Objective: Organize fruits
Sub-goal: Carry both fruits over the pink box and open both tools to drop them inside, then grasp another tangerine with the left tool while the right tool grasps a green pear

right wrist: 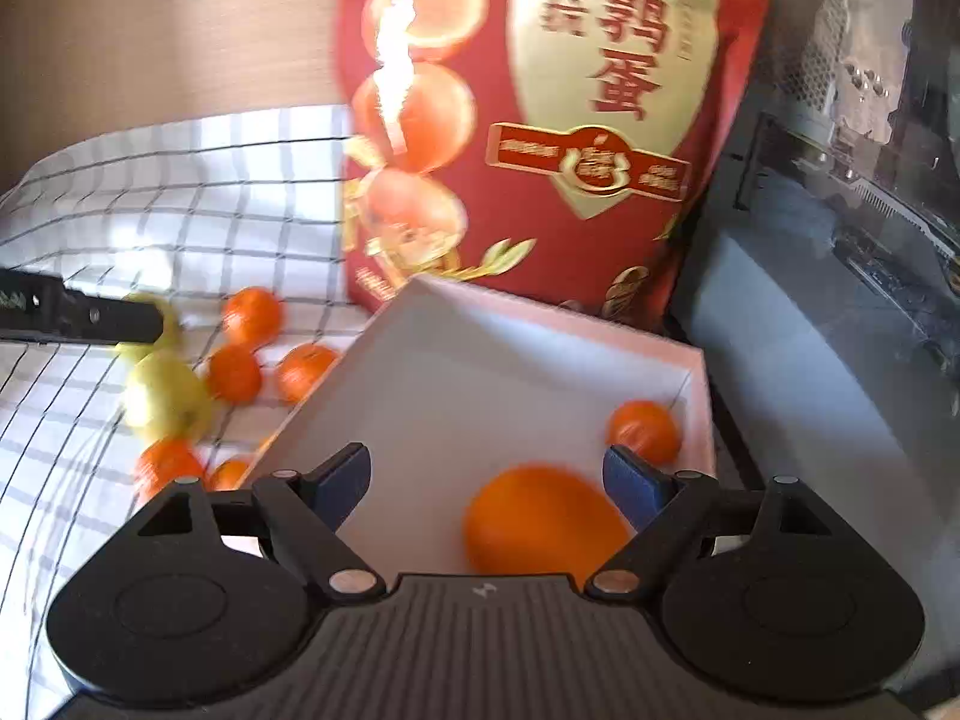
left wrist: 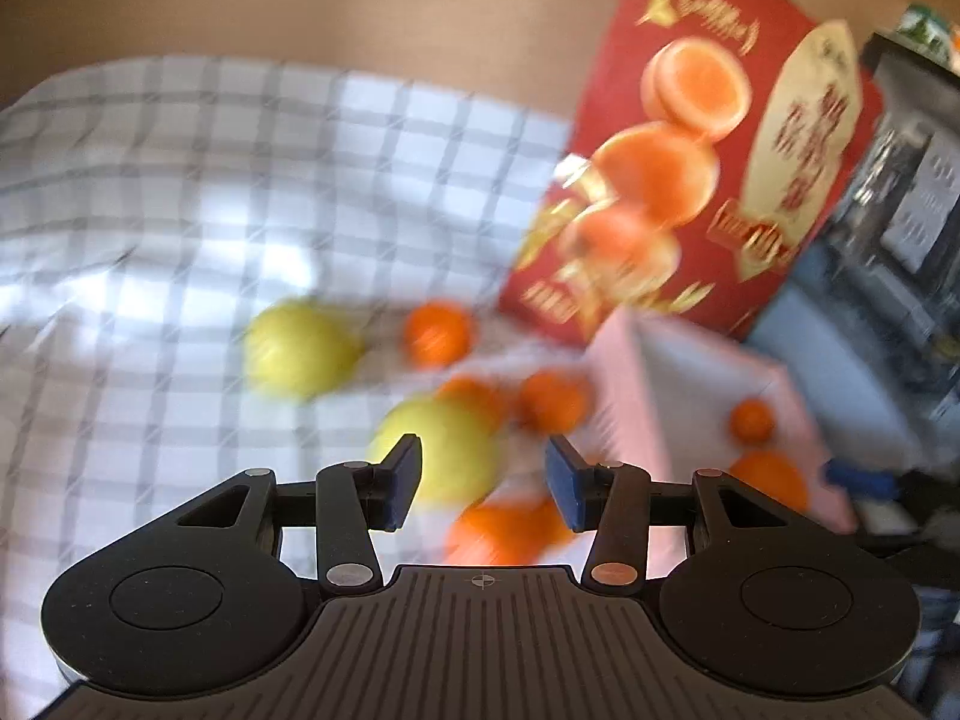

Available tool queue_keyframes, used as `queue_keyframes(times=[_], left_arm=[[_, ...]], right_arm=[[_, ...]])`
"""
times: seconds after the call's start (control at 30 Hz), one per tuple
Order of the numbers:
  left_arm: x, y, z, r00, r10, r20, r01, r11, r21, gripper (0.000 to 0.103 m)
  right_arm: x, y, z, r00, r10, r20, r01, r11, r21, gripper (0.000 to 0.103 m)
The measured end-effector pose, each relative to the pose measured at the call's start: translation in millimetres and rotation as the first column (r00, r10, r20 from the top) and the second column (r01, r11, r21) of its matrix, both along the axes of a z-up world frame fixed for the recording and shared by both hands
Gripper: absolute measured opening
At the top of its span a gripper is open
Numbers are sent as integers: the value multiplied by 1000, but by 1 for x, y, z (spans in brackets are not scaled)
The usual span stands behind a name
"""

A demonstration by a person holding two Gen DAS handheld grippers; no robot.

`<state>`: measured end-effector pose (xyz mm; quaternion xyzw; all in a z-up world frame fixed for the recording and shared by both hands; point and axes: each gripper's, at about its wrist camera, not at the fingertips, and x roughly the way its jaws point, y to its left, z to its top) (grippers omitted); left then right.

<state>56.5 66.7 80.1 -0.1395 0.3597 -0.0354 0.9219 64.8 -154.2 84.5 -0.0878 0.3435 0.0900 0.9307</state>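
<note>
Here the left gripper (left wrist: 483,483) hangs over a cluster of fruit on a white cloth with a grey check (left wrist: 150,210), its blue-padded fingers spread apart with nothing between them. Just beyond the left finger lies a yellow-green fruit (left wrist: 447,450), probably a pear or an apple, though motion blur makes it hard to say. A second yellow-green fruit (left wrist: 298,348) sits farther out on the cloth. Small oranges are scattered around them: one (left wrist: 437,331) beside the farther yellow fruit, one (left wrist: 552,401) near the box edge, and a larger blurred orange (left wrist: 504,531) directly below the open fingers.

The right gripper (right wrist: 487,489) is held above a shallow white box (right wrist: 480,360), fingers wide apart and holding nothing. Inside the box a large orange (right wrist: 543,522) lies low between the fingers, nearer the right one, and a small orange (right wrist: 643,429) rests toward the box's far right corner. In the right wrist view the left gripper shows as a dark bar at the left edge, over the yellow fruit. A red carton printed with egg pictures and Chinese characters (right wrist: 540,120) stands upright behind the box, touching or just beside its far rim. Dark equipment (right wrist: 840,180) sits to the right.
</note>
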Motion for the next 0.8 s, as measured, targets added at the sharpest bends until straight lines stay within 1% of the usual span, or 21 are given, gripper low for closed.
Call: queue_keyframes(times=[0.1,0.23,0.3,0.37,0.43,0.5,0.6,0.67,0.73,0.8], left_arm=[[-30,11,-13,999,30,-36,-29,999,33,50],[-60,17,-23,997,53,-63,-52,998,23,50],[-68,19,-23,997,39,-68,-38,999,15,50],[-70,17,-22,998,8,-68,-7,1000,21,50],[-65,10,-21,997,-32,-76,34,999,18,50],[-57,3,-19,995,-59,-76,60,998,13,50],[-39,-8,-19,995,-64,-77,66,998,24,50],[-26,-15,-20,995,-69,-75,70,997,22,50],[-11,-24,-23,993,-86,-77,89,995,37,50],[1,-33,-28,991,-102,-90,109,992,70,50]], right_arm=[[-31,13,3,999,45,17,-45,999,1,85],[-63,39,-2,988,154,19,-153,988,-29,85],[-72,53,-7,980,196,20,-195,980,-48,85],[-78,65,-12,976,217,15,-216,975,-60,85],[-81,73,-18,975,221,13,-220,973,-65,85],[-86,74,-24,977,215,3,-214,975,-50,85],[-93,70,-33,980,197,-37,-198,980,-6,85],[-100,68,-36,982,184,-44,-184,983,1,85],[-106,65,-39,984,171,-43,-171,985,3,85],[-111,61,-40,986,162,-46,-162,987,3,85]])
